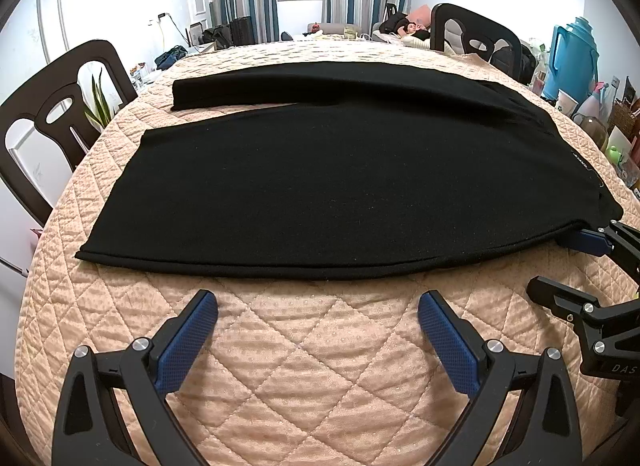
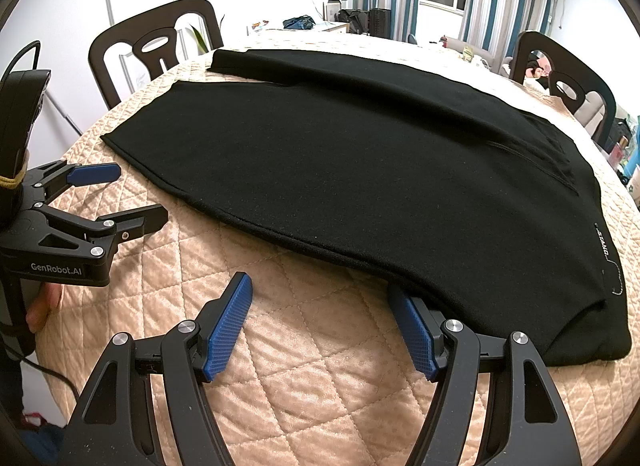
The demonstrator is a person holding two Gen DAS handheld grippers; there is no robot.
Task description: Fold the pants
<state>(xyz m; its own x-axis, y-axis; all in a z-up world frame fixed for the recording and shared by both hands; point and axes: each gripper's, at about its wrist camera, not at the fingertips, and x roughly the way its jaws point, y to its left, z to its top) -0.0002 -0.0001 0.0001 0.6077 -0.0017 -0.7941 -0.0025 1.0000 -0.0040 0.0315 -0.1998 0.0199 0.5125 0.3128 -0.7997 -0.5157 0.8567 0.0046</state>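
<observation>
The black pants [image 1: 320, 169] lie flat on the tabletop [image 1: 304, 366]. Both the left gripper [image 1: 318, 326] and right gripper [image 2: 320, 322] have their jaws wide apart, holding nothing. Pinch the near edge tight before lifting.

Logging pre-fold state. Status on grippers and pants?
Left gripper open, short of hem. Right gripper open, one finger against pants at waist. Pants flat, unfolded on quilt.

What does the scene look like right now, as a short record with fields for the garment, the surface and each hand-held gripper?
garment: black pants, spread flat, legs side by side, not yet folded
surface: quilted peach table cover
left hand-held gripper: open, over bare cover just short of the near leg's edge, touching no cloth
right hand-held gripper: open, at the near edge by the waist, one finger touching the cloth
background: dark chairs
</observation>
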